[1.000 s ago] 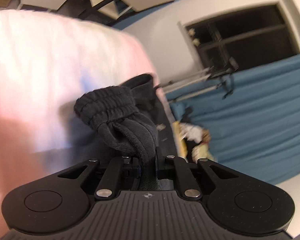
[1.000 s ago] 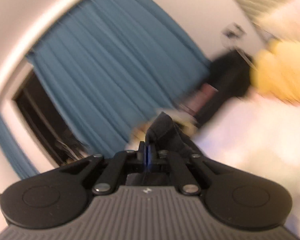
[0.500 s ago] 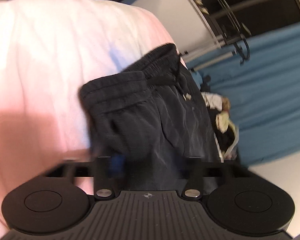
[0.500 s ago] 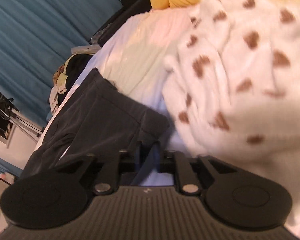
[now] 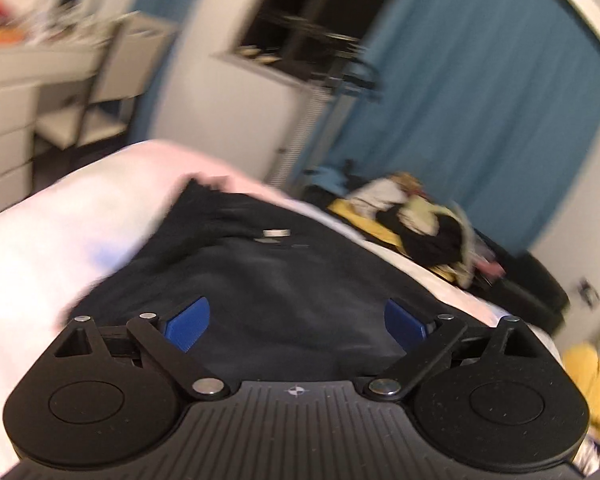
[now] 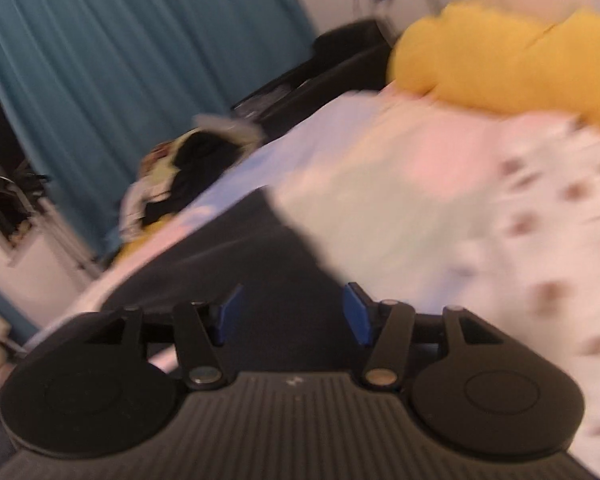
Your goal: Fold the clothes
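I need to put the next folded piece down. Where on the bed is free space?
Free: the pale sheet between the black shorts and the yellow pillow, and the sheet left of the shorts in the left view. Crowded: the clothes pile at the curtain side and the spotted blanket.

Motion blur smears clothes pile (image 5: pixel 420 224) past bed; black garment (image 6: pixel 260 264) near edge hidden under tongs body.

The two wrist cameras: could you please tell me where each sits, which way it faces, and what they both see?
Left wrist: on the left gripper, looking along its opening jaws, nothing gripped, over the black garment on the bed, toward the blue curtain.
Right wrist: on the right gripper, jaws opening and empty, facing the garment, a spotted blanket and yellow pillow.
Shared: garment, bed, curtain, clothes pile.
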